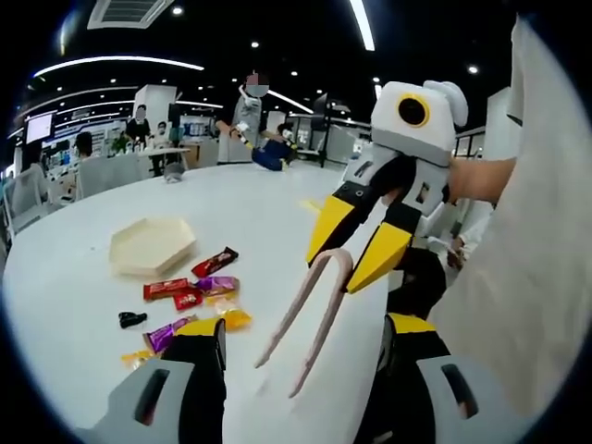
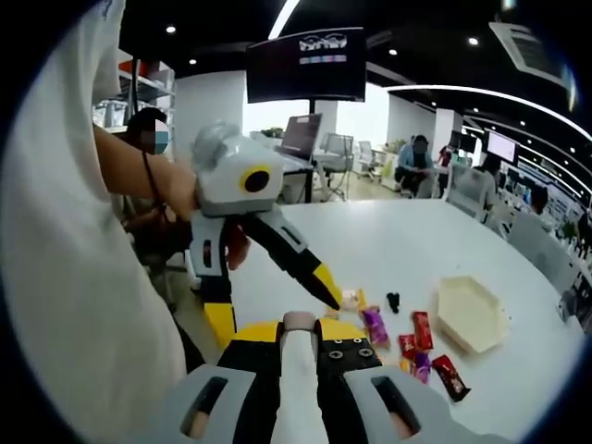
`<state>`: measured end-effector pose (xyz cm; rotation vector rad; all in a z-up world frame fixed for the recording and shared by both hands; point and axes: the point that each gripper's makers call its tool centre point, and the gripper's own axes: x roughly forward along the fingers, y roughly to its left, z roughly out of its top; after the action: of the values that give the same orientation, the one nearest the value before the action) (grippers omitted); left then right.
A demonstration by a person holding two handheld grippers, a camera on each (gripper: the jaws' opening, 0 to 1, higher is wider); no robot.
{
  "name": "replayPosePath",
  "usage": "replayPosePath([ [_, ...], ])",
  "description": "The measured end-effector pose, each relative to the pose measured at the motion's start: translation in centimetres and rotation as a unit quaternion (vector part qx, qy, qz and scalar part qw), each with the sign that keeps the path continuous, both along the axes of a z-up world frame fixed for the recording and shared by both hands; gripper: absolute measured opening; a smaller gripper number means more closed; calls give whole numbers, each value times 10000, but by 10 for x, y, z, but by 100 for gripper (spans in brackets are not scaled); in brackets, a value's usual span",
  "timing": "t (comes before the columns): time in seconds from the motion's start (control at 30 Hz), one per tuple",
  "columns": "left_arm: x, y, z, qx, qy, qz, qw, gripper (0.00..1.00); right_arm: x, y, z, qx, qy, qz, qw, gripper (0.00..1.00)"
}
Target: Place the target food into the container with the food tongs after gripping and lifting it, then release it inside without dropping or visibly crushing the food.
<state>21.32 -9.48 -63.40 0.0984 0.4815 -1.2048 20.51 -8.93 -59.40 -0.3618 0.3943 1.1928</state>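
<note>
In the left gripper view, a cream hexagonal tray [image 1: 151, 246] sits on the white round table [image 1: 74, 277] at about nine o'clock. Just below it lies a cluster of wrapped candies [image 1: 199, 291], red, brown, purple and yellow, with a small black object [image 1: 131, 319] at its left edge. None of the candy is in the tray. The left gripper [image 1: 301, 347] rises from six o'clock with its jaws spread wide. Right of centre, the right gripper [image 1: 347, 264] reaches in from two o'clock, its yellow-tipped jaws clamped on the top of pink food tongs [image 1: 305, 324]. The tongs hang down with their two arms apart, holding nothing, above bare table to the right of the candies. In the right gripper view, the tongs' pink handle [image 2: 298, 370] sits pinched between that gripper's jaws at six o'clock.
</note>
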Motion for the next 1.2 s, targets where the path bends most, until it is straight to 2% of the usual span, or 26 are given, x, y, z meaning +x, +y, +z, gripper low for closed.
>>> replayPosePath([
  [0.53, -2, 0, 7, -111, -77, -114, 9998, 58, -9, 2, 0, -158, -37, 168, 9997, 12],
  [0.73, -1, -4, 20, -461, 10, -98, 9989, 46, -8, 3, 1, -172, -54, 197, 9996, 12],
  [0.83, -2, -5, 21, -457, -7, -148, 9988, 41, -7, 3, 2, -153, -45, 188, 9997, 12],
  [0.93, -1, -4, 20, -446, 1, -160, 9989, 40, -5, 3, 3, -157, -51, 192, 9997, 12],
  [1.07, -4, -5, 20, -448, 1, -272, 9986, 31, -5, 5, 5, -147, -53, 220, 9996, 12],
  [1.2, -6, -6, 15, -358, -18, -339, 9988, 30, -5, 6, 5, -144, -58, 238, 9996, 12],
])
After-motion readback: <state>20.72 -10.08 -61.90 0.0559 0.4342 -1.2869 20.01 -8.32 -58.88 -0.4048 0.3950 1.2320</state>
